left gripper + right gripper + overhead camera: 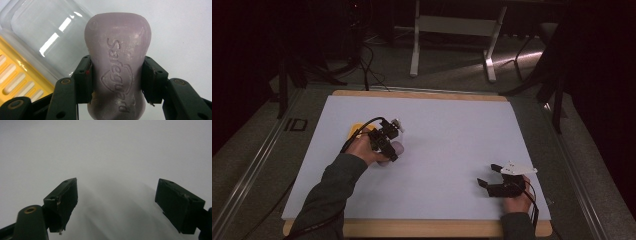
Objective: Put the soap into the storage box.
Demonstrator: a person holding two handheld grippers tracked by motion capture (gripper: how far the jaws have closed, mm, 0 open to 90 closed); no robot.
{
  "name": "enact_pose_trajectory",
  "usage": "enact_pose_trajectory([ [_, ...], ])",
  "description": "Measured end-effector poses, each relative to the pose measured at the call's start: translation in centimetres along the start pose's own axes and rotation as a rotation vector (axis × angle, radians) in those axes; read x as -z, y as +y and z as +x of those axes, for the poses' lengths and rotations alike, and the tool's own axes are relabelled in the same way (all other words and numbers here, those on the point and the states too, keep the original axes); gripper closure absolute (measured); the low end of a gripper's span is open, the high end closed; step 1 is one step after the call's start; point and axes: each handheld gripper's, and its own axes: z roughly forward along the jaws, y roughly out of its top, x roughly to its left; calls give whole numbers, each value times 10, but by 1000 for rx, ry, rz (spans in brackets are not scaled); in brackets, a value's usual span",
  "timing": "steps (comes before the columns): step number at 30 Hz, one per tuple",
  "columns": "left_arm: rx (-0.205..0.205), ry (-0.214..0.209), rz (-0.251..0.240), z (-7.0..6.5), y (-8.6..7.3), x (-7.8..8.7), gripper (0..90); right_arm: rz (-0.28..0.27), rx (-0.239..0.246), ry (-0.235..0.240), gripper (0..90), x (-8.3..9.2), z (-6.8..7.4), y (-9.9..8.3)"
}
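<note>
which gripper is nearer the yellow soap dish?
Left. The left gripper, shut on the soap bar, sits right beside the yellow soap dish. The right gripper rests open far across the table.

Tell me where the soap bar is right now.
The purple soap bar is clamped in the left tongs on the table's left side, just right of the yellow soap dish and its clear lid.

Your left gripper (116, 80) hides both flanks of the Safeguard soap bar (117, 62), and the frame's bottom edge cuts off the bar's near end. The yellow slotted soap tray (17, 77) and its clear lid (47, 35) run off the left edge. From the high view, your hand (364, 150) covers most of that tray.
</note>
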Motion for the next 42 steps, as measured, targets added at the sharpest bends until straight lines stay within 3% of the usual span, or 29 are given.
enact_pose_trajectory([
  [13, 28, 21, -3, 12, 4, 13, 500, -3, 0, -1, 180, 0, 0, 0],
  [18, 58, 38, 15, 23, 5, 15, 500, -2, -2, -7, 178, 0, 0, 0],
  [32, 123, 59, -21, 44, 5, 19, 500, 3, -8, -15, 177, 0, -1, 0],
  [42, 204, 65, -23, 59, 0, 15, 500, 2, -8, -16, 177, 0, -1, 0],
])
